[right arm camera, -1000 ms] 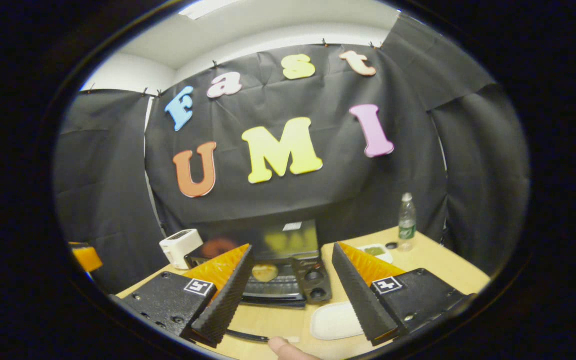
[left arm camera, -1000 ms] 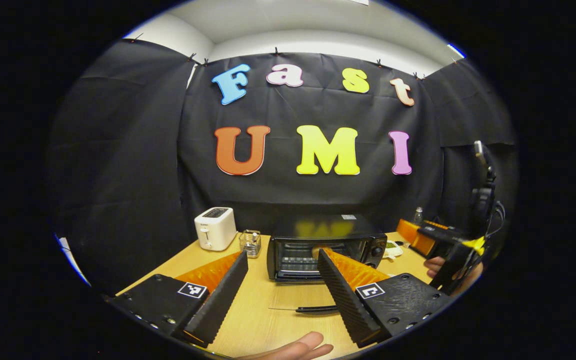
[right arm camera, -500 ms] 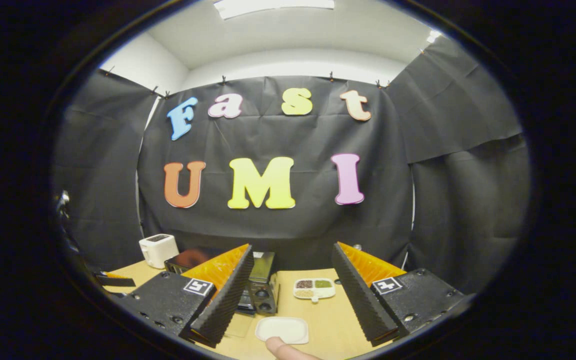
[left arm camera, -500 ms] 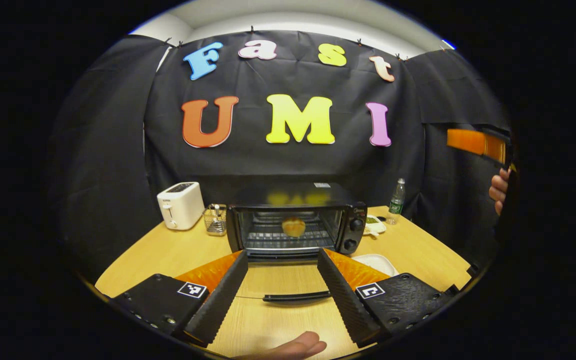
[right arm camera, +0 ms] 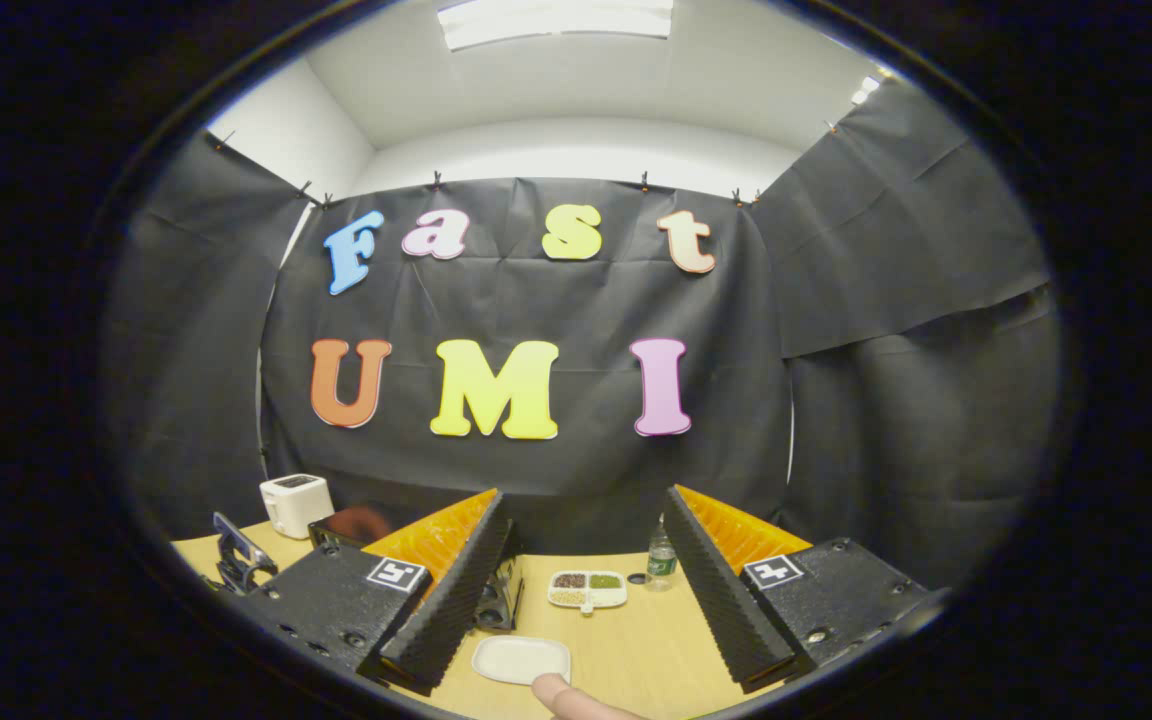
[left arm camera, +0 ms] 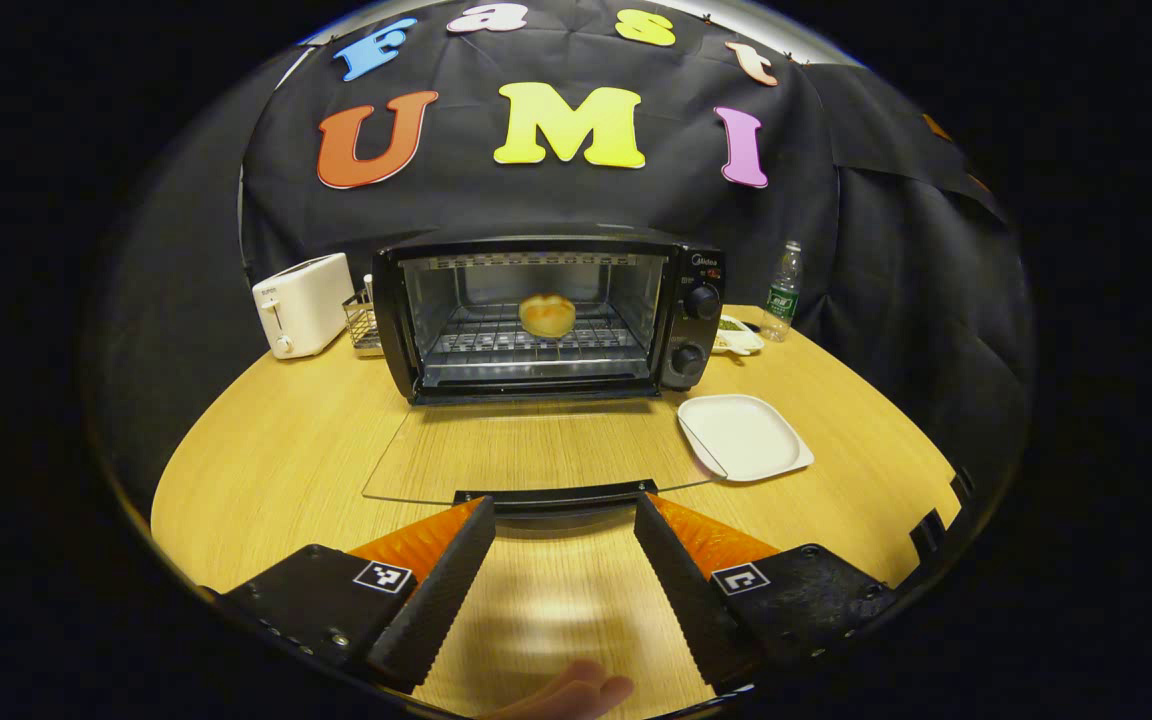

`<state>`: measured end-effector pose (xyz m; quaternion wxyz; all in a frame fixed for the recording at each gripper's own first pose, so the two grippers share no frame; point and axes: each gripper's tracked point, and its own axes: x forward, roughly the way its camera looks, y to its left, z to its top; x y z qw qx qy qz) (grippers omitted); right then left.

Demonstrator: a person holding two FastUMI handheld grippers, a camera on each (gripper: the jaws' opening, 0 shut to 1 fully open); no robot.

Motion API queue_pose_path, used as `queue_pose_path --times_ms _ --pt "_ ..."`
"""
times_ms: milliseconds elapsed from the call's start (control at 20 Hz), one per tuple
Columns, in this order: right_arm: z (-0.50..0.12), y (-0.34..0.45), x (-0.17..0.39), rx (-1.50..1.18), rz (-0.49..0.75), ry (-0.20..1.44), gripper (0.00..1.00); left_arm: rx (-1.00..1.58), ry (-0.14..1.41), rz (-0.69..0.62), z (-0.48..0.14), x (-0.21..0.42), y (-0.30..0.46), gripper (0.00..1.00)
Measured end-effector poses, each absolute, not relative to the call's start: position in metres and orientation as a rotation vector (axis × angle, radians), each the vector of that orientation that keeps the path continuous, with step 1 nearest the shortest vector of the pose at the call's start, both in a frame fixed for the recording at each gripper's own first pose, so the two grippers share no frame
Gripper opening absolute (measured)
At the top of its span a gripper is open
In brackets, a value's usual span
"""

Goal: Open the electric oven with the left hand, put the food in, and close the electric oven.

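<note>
Oven door [left arm camera: 536, 455] flat on bench, bun [left arm camera: 547, 314] on rack – handle [left arm camera: 556, 496] crosswise, just ahead of left claw [left arm camera: 561, 560], spread wide, empty.

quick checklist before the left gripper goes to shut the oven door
1. Food inside: ok. The bun sits on the rack of the electric oven.
2. Door state: not ok yet. The glass door lies flat open on the table.
3. Handle in reach: ok. The door handle lies just ahead of the left gripper.
4. Left jaws ready: ok, open and empty.
5. Door path: ok. The white plate lies right of the door, apart from the handle.
6. Right gripper out of the way: ok, raised, jaws open, empty.
</note>
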<state>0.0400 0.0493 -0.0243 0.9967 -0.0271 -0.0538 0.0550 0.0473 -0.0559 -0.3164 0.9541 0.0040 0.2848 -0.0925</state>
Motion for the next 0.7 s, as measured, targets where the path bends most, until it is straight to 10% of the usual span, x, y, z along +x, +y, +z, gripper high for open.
queue_pose_path --times_ms 700 --pt "-0.033 0.029 0.039 0.034 0.104 -0.126 0.94 -0.016 0.697 -0.138 -0.364 0.067 -0.059 0.93"
